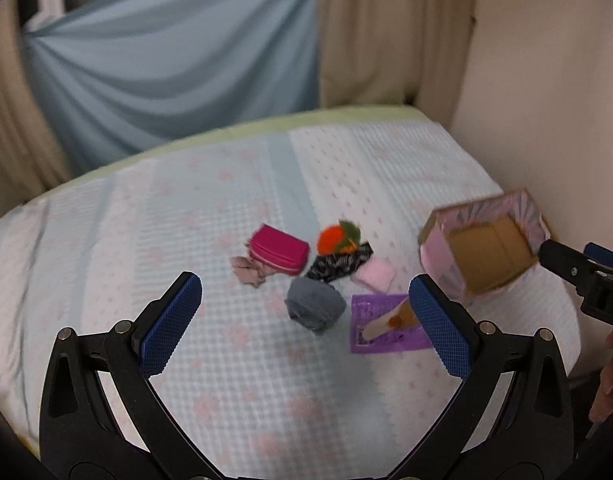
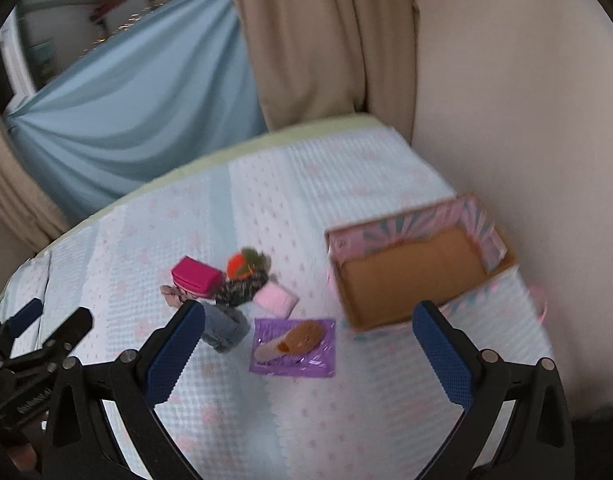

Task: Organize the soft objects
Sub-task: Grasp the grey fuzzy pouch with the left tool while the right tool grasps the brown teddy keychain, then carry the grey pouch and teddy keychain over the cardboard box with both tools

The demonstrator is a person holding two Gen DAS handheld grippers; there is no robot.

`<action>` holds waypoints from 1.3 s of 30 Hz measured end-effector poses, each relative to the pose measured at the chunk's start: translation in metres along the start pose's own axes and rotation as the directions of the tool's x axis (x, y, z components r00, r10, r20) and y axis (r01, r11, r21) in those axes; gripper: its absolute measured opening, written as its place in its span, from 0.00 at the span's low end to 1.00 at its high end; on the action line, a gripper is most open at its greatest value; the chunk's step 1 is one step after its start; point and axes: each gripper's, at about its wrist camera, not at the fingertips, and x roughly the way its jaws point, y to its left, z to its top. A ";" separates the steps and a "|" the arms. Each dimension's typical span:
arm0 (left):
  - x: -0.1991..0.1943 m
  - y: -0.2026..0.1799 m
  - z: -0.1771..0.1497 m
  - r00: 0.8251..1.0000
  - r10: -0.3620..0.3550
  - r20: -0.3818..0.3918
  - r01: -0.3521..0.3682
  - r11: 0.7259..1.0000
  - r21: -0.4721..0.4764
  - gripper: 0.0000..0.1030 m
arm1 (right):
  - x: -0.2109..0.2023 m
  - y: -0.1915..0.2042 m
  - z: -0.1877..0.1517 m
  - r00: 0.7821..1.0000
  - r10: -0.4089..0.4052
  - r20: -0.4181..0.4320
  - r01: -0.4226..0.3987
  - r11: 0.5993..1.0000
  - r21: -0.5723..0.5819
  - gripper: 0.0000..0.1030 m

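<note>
Both tongs, left (image 1: pixel 306 316) and right (image 2: pixel 306 344), gape wide, empty. Grey rolled cloth bundle (image 1: pixel 315 308) lies on the bed (image 1: pixel 186 208) dead ahead of left tongs; open pink cardboard box (image 2: pixel 418 268) sits right, nearer right tongs.

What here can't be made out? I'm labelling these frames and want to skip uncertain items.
- Grey roll: partly hidden by a right gripper finger in the right wrist view.
- Black patterned cloth: print blurred, left wrist view.
- Box: near wall cut by a finger.
- Left gripper: open.
</note>
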 end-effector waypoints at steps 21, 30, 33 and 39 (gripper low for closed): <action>0.256 0.003 -0.077 0.962 -0.209 -0.173 0.221 0.974 0.056 0.99 | 0.251 0.000 -0.107 0.989 -0.043 -0.141 0.090 0.932 0.351 0.84; 0.295 -0.009 -0.097 0.966 -0.158 -0.207 0.176 0.982 0.074 0.81 | 0.290 -0.014 -0.121 0.989 -0.057 -0.135 0.107 0.913 0.394 0.52; 0.297 -0.009 -0.096 0.968 -0.147 -0.202 0.164 0.984 0.070 0.73 | 0.291 -0.012 -0.121 0.989 -0.074 -0.127 0.116 0.923 0.368 0.42; 0.289 -0.012 -0.093 0.974 -0.130 -0.185 0.149 0.984 0.094 0.56 | 0.289 -0.002 -0.116 0.990 -0.081 -0.118 0.115 0.940 0.321 0.34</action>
